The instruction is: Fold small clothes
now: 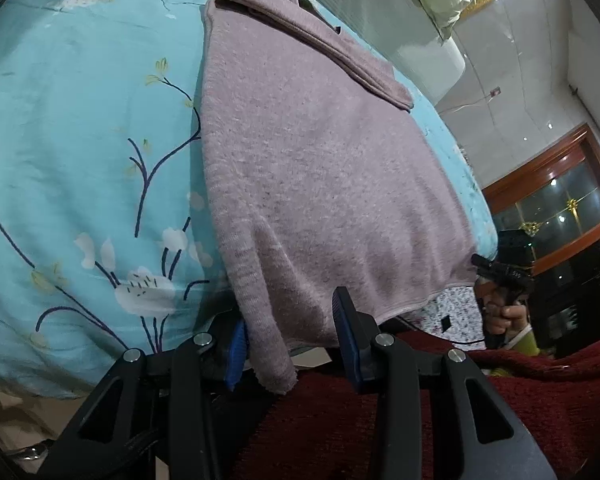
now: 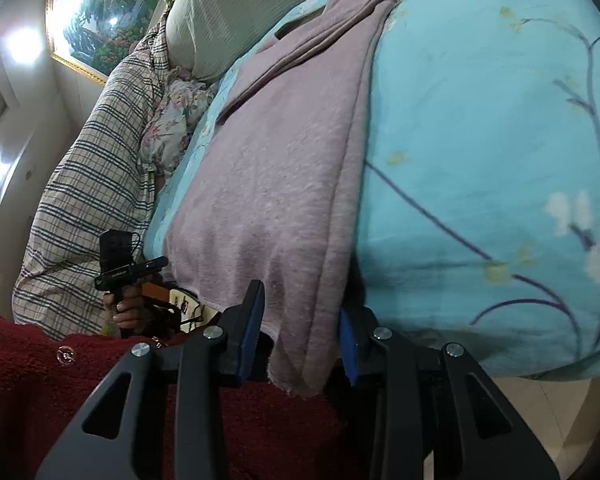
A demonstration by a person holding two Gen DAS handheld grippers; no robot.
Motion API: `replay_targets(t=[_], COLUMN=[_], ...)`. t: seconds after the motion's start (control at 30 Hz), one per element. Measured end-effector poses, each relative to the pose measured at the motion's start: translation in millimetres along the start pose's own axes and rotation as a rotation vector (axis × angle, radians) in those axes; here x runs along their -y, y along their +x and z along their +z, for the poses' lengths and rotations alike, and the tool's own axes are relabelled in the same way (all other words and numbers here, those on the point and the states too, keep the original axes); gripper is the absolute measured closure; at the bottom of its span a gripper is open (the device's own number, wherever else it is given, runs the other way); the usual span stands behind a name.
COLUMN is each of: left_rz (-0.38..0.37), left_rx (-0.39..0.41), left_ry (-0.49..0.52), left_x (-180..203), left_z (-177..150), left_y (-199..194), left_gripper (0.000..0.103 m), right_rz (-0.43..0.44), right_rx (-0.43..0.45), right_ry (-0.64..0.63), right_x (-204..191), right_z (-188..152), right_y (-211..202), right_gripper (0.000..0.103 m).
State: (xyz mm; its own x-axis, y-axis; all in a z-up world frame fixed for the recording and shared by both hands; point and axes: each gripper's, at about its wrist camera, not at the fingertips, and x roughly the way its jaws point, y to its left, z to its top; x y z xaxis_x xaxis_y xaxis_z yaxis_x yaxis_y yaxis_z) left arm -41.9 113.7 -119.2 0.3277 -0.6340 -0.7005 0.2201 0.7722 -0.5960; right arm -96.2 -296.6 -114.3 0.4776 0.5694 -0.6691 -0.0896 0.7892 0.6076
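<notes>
You straddle the pink sweater's (image 1: 324,184) near hem corners, draped off the blue floral quilt's (image 1: 80,152) edge, with both grippers (image 1: 296,340) (image 2: 300,336); jaws part-closed, pads not yet pinching, ready to lift the hem for folding.

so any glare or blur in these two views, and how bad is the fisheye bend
Left wrist view: sharp on the pink garment, small light spots on the glossy wall, edges bowed. Right wrist view: blown-out wall lights, floral sheet slightly smeared, corners vignetted.

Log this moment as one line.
left gripper: astride sweater corner | right gripper: astride other corner | pads: contact unclear | sweater: on bedspread
</notes>
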Motion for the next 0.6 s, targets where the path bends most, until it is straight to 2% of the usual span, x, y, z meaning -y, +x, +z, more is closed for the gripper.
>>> replay_targets(t=[0.03,0.07,0.13,0.27,0.43,0.6], left_rz=[0.003,0.007,0.023,0.037,-0.041,-0.11], left_rx=[0.001,0.003,0.006,0.041,0.142,0.277], left_ry=[0.004,0.01,0.031,0.069,0.035,0.046], left_x=[0.3,2.2,8.1,19.5,29.8,46.2], left_z=[1.9,2.0,-0.3,-5.1,3.7,27.1], left_y=[0.4,1.5,3.6,-3.9,-26.5,-59.2], left_gripper=[0.065,0.066,0.092,0.095,0.098,0.098], right_rz=[0.001,-0.003,-0.019,0.042,0.169,0.239], right_rx=[0.001,0.0,-0.018,0.025,0.163,0.273], right_ry=[0.0,-0.001,0.0,-0.015,-0.012,-0.017], right_x=[-0.8,0.0,-2.1,-10.9,-23.8,-35.5], right_z=[-0.1,-0.8,-0.9,4.5,27.9,48.7], right_y=[2.7,3.1,7.4,-3.0,-26.2,-46.4], right_gripper=[0.07,0.082,0.094,0.095,0.095,0.095])
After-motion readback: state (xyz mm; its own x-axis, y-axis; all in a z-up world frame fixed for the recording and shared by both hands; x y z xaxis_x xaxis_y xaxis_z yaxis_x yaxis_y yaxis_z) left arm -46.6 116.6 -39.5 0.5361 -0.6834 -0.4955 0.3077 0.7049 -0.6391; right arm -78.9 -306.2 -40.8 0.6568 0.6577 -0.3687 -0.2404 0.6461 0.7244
